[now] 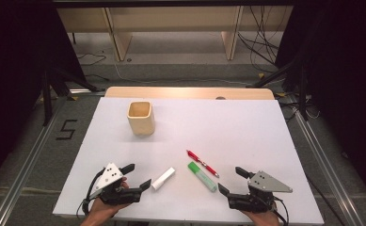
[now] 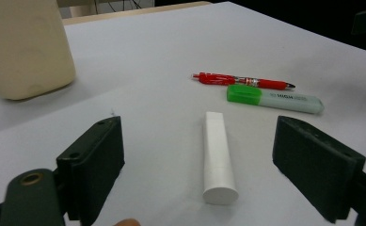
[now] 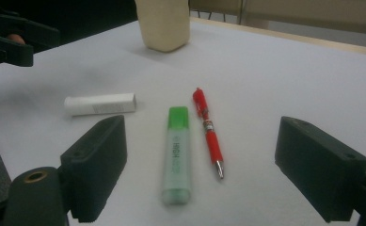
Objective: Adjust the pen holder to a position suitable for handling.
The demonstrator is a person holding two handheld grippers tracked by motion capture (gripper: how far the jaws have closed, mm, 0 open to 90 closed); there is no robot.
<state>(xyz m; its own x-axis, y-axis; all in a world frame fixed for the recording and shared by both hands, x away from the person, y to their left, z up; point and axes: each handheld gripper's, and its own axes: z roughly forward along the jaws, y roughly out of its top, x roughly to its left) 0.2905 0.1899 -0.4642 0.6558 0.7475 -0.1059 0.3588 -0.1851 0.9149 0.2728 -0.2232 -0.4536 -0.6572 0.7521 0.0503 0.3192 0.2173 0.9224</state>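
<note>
- High view: the left gripper (image 1: 136, 175) and the right gripper (image 1: 231, 180) sit near the front edge of the white bench (image 1: 246, 122), each held in a hand, jaws spread and holding nothing.
- Between them lie three things: a white tube (image 1: 163, 178) just beside the left gripper, a green marker (image 1: 202, 176) nearer the right gripper, and a red pen (image 1: 202, 163) just behind the marker, close to it.
- A beige cup (image 1: 140, 118) stands upright well apart from them, toward the far left of the bench; this view alone looks into its hollow mouth.
- Left gripper view: the tube (image 2: 218, 157) lies on the bench ahead of the gap between the spread jaws, touching neither, its round flat end toward the camera. The marker (image 2: 274, 99) and pen (image 2: 244, 81) lie crosswise beyond it, apart from the tube. Print on the marker's pale barrel shows here, too small to read surely. The cup (image 2: 25, 47) rises at the upper left.
- Right gripper view: the marker (image 3: 177, 153) lies lengthwise ahead of the wide jaws, green cap away, with the pen (image 3: 208, 129) just beside it, metal tip near. The tube (image 3: 99, 104) lies crosswise to the left, and the left gripper (image 3: 11, 40) shows at the upper left edge. The cup (image 3: 164, 23) stands at the far side.
</note>
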